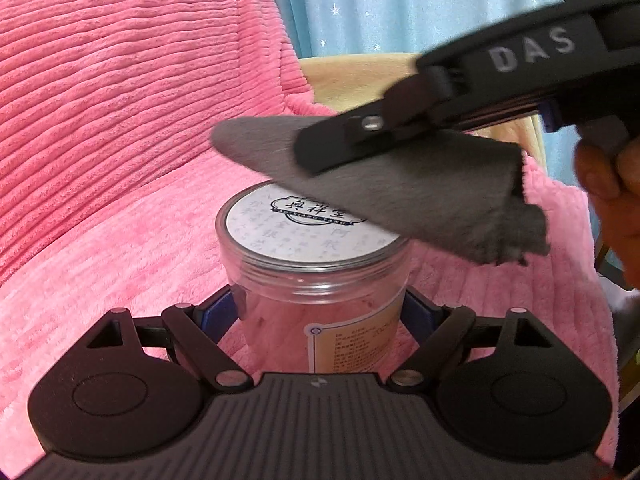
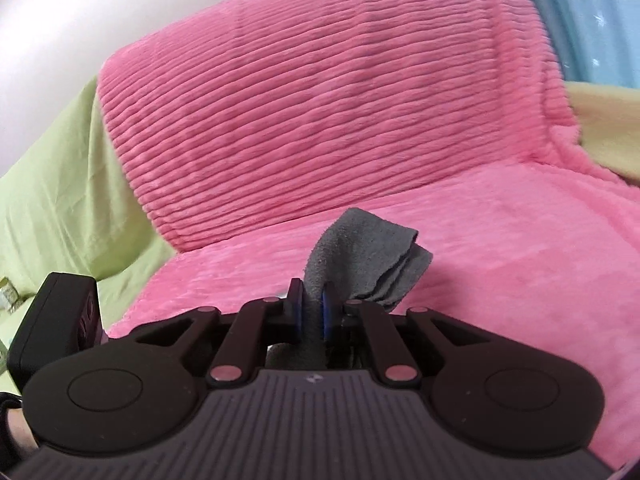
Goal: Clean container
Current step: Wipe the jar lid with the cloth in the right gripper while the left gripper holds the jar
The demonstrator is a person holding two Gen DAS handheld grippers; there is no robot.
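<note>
From your left wrist view, a ribbed pink blanket (image 1: 120,120) covers the seat, with a blue curtain (image 1: 400,4) behind. Your left claw (image 1: 320,312) grips one clear container (image 1: 316,280) upright by its sides; one grey cloth (image 1: 400,188) hangs over its lid.

From your right wrist view, your right claw (image 2: 313,312) is clamped on that cloth (image 2: 360,260) above the pink blanket (image 2: 320,100); green fabric (image 2: 60,180) lies left.

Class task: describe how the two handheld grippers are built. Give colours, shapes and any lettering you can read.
Both are matte black. The left gripper has a ribbed dark grey body, two rounded lobes with oval insets, angled link bars on silver pivot pins, and blue finger pads. The right gripper has the same build. From the left wrist view, its side bears pale letters "DAS". No sleeve shows.
</note>
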